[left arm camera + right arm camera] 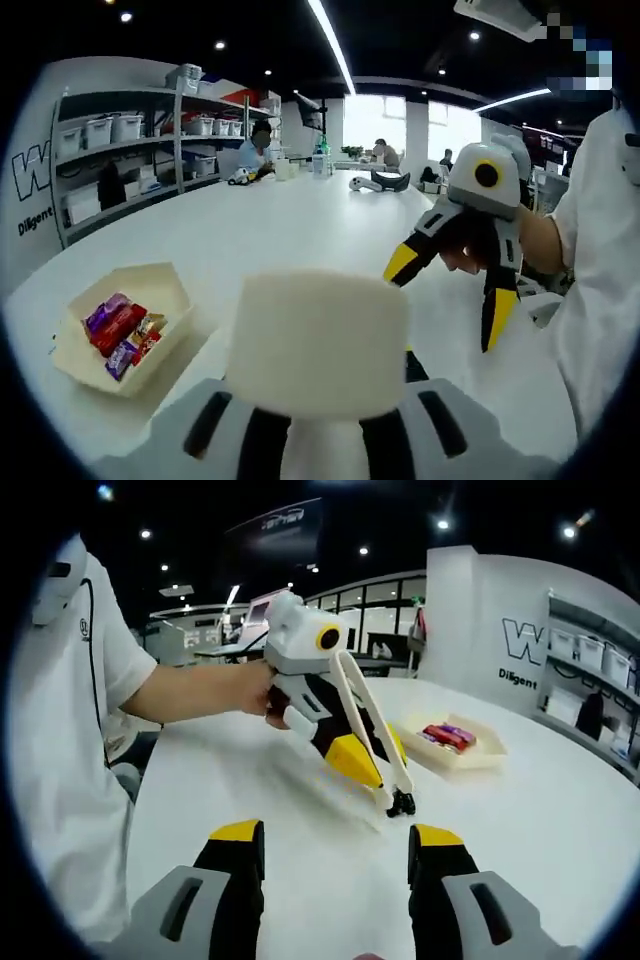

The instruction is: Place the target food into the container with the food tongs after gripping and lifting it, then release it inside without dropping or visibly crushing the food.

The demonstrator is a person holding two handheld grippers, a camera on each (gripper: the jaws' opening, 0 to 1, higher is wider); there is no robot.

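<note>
**Tongs in hand, candy waiting in its tray**

My left gripper [372,755] is clamped on a pair of white food tongs [375,730]. The yellow-and-black jaws pinch the tong arms from both sides, and the tongs' black tips [400,802] point down, close over the white table [560,820]; I cannot tell whether they touch it. In the left gripper view the pale butt end of the tongs sits right between my own jaws. My right gripper [335,835] stands wide open with nothing between its yellow-tipped jaws, and the left gripper view shows it spread the same way, raised above the table. The wrapped candy bars [122,328], red and purple, lie together in a shallow cream tray [170,290], which sits on the table well apart from the tong tips. A person's hand [255,695] grips the left gripper's body. Shelving with storage bins [130,150] lines the far wall.
</note>
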